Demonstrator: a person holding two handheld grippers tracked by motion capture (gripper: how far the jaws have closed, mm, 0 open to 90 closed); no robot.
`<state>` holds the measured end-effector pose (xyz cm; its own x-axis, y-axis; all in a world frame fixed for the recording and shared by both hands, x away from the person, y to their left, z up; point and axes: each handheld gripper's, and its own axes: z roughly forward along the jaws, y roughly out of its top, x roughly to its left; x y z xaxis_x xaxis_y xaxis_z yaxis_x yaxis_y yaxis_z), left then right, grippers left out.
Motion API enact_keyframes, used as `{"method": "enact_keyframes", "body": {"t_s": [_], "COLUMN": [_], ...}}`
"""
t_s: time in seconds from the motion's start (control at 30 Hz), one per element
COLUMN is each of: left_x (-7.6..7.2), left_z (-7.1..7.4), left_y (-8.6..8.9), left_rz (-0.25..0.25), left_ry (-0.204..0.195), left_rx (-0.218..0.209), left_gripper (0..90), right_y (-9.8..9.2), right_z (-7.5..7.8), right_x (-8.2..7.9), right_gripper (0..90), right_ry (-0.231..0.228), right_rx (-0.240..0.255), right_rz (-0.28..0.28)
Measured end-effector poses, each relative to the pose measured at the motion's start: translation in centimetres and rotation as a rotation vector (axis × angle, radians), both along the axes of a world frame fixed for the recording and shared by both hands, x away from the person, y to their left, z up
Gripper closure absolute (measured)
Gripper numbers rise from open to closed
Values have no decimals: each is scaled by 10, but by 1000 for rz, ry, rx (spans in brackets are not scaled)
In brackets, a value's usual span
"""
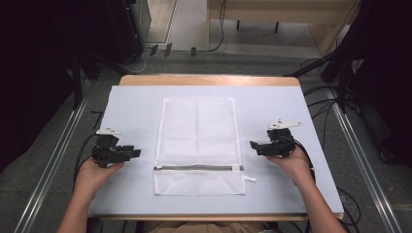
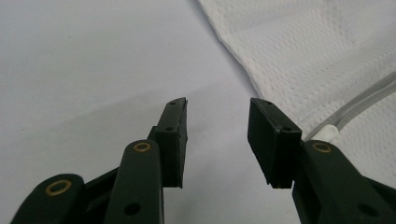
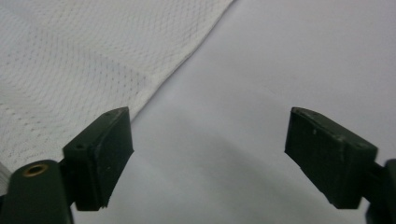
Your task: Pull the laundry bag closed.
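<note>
Right now both claws, left claw (image 1: pixel 135 153) and right claw (image 1: pixel 253 145), are released, flanking the mesh laundry bag (image 1: pixel 197 131) mid-frame on the table (image 1: pixel 131 102). I'd approach low, pinching only the bag's edges.

The left gripper (image 1: pixel 137 153) and the right gripper (image 1: pixel 252 144) were both black, and each carried a pale three-cornered plate on top. A black cable trailed from each one. The jaws were flat black blocks with small screw holes, on black links with brass-coloured rivets. The person's forearms were bare, without sleeves.
</note>
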<state>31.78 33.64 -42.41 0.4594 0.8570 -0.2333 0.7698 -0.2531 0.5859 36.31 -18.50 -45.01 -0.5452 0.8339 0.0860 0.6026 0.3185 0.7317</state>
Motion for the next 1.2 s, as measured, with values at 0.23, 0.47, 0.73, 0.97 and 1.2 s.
{"method": "enact_keyframes", "body": {"t_s": [0.23, 0.47, 0.73, 0.97, 1.2], "left_x": [3, 8, 8, 7, 7], "left_z": [0, 1, 0, -1, -1], "left_y": [-4, -1, -1, 0, -1], "left_rz": [-25, -19, -22, -39, -37], "left_ry": [-12, 28, 16, 21, 28], "left_rx": [-15, -85, -71, -57, -67], "left_gripper": [575, 432, 398, 389, 378], "right_y": [2, 3, 1, 2, 2], "right_z": [-2, -2, 1, 1, 0], "right_x": [-1, -2, -2, -1, -1], "right_gripper": [167, 227, 291, 340, 374], "right_ry": [1, 8, 27, 37, 55], "right_rx": [0, -5, 11, 23, 2], "right_rz": [17, 8, -4, 17, 15]}}
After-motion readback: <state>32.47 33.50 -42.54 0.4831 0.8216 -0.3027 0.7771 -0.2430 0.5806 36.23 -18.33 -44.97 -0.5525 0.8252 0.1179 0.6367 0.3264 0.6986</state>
